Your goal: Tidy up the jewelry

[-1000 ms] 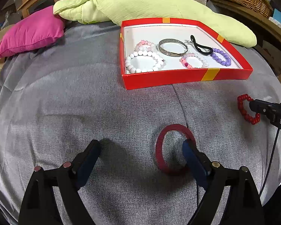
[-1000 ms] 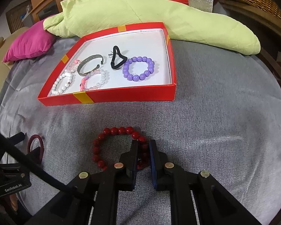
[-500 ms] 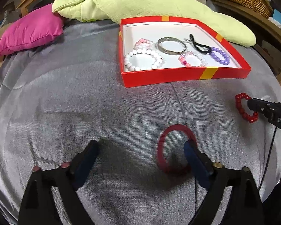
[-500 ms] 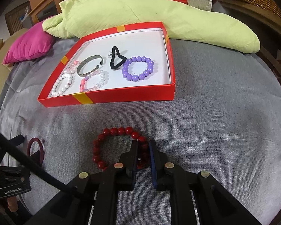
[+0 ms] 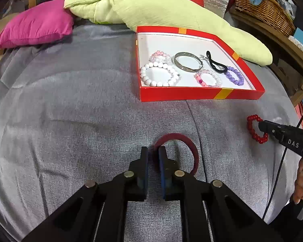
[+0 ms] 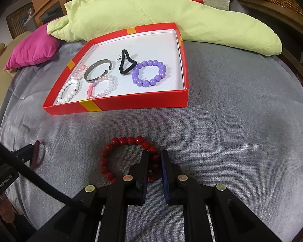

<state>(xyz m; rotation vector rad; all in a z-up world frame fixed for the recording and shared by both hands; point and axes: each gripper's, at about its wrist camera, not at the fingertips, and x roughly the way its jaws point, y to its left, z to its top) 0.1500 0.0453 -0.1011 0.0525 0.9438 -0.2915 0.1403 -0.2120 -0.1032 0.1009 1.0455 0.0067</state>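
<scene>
Dark red ring (image 5: 194, 151) flat on grey blanket (image 5: 70, 121), left side pinched by left gripper (image 5: 153, 155), jaws just snapped closed onto it. Red bead bracelet (image 6: 119, 153) flat on same blanket, right side squeezed tight in right gripper (image 6: 154, 159). Red box (image 6: 131, 103) further back on blanket, well apart from both. Inside box: white bead bracelet (image 5: 158, 75), pink bead bracelet (image 5: 208, 78), silver bangle (image 5: 187, 62), black hair tie (image 6: 126, 63), purple bead bracelet (image 6: 149, 73). Green pillow (image 6: 171, 12) behind box, pink pillow (image 5: 34, 24) off to left.
</scene>
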